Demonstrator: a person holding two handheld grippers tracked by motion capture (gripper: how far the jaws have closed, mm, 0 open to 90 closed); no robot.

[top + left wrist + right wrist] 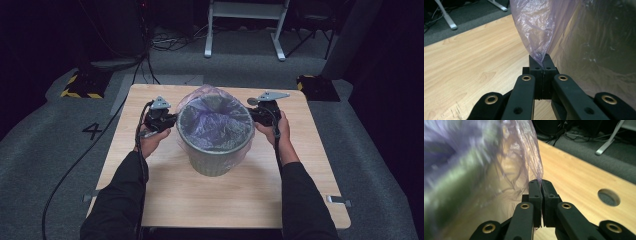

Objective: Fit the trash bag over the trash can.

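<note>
A pale green ribbed bin (215, 155) stands in the middle of the wooden table (165, 195), lined with a thin translucent purple bag (214, 119). My left gripper (172, 121) is at the bin's left rim, shut on a pinch of the purple bag (536, 30) between its pads. At the right rim, my right gripper (254, 116) is likewise shut on the purple bag (529, 152), whose film rises out of its closed jaws. The bag's edge drapes down outside the bin (604, 50). The inside bottom of the bin is hidden by the liner.
A round hole (609, 197) is cut in the tabletop near the right gripper. Grey carpet surrounds the table, with white desk legs (245, 30) and cables behind it, and black-and-yellow weights (82, 85) at the far corners.
</note>
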